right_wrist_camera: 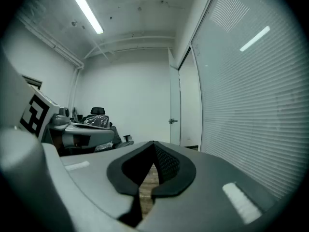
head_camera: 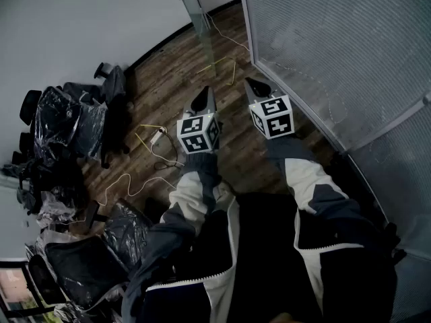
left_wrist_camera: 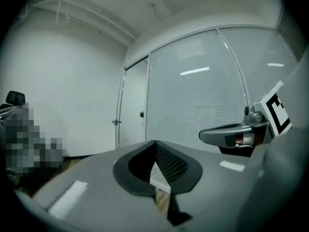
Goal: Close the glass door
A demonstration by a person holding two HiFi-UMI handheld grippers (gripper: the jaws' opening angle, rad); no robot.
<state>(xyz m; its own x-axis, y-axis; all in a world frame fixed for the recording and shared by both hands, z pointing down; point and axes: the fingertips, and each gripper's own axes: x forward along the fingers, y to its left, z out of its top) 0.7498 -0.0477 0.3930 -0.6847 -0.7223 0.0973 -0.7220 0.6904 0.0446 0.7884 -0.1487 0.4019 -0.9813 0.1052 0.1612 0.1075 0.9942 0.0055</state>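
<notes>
The left claw (head_camera: 202,95) and right claw (head_camera: 258,86), both clenched empty, face the open glass door (head_camera: 199,12) at top centre, so this looks like the approach, with reaching its edge next.

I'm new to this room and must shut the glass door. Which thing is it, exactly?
Follow the long slatted glass wall on the right to its far end, by the white back wall. The glass door is the tall narrow pane there; unlike the slatted panels beside it, it is plain and carries a small metal handle.
</notes>
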